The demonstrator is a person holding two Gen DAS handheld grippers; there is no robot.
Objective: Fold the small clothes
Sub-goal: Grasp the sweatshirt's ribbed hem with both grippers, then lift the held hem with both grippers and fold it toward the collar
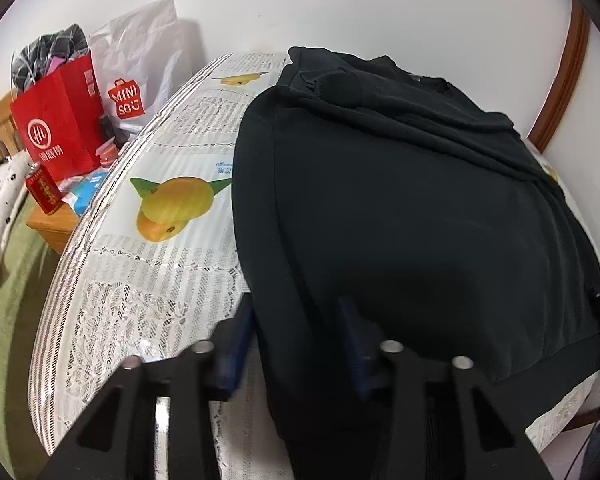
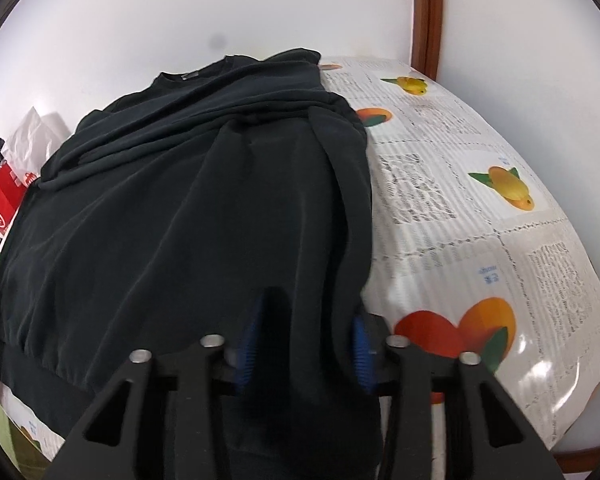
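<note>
A black sweatshirt (image 1: 400,200) lies spread on the table with its sleeves folded across the upper body; it also shows in the right wrist view (image 2: 188,208). My left gripper (image 1: 296,344) is at the garment's near left hem corner, its blue-padded jaws set apart with the black fabric between them. My right gripper (image 2: 304,344) is at the near right hem corner, jaws also apart around a fold of the fabric. Whether the pads press the cloth is hidden by it.
The table (image 1: 172,280) has a plastic-covered cloth with newsprint and fruit pictures (image 2: 460,208). Red and white shopping bags (image 1: 60,120) and a red tin (image 1: 42,194) stand on a low stand at the left. A white wall is behind, with a wooden door frame (image 2: 428,16).
</note>
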